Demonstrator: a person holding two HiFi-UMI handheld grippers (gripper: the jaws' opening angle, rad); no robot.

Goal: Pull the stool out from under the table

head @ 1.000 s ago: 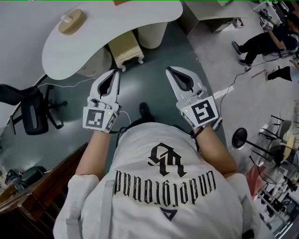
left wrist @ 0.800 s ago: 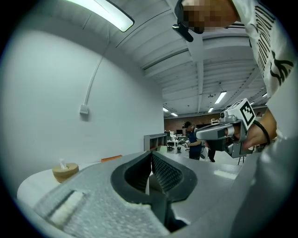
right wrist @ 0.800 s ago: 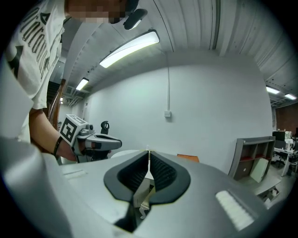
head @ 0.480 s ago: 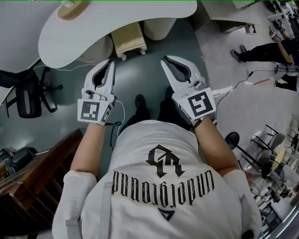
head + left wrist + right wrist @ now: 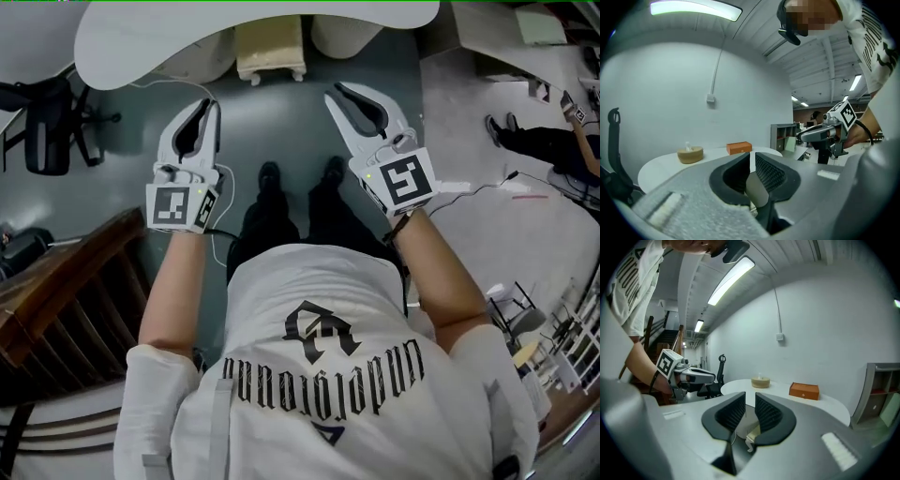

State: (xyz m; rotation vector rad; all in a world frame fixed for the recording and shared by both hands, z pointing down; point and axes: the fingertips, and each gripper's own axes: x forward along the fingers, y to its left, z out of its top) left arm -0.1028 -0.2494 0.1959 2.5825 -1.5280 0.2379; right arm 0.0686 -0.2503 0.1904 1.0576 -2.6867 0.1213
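Note:
A cream stool stands half under the edge of the white table, ahead of the person's feet. The left gripper is held over the floor, short of the stool and to its left. Its jaws have just been opening, stand a narrow slit apart and hold nothing. The right gripper is level with it, to the right of the stool. Its jaws have also just been opening, a little wider, with nothing between them. Neither gripper touches the stool.
A round wooden holder and an orange box sit on the table. Left of it stands a black office chair, with a wooden stair railing nearer. A cable crosses the floor at right, where another person stands.
Both grippers have come down and forward toward the stool. Table and stool have slid up in the head view. The jaws have parted slightly.

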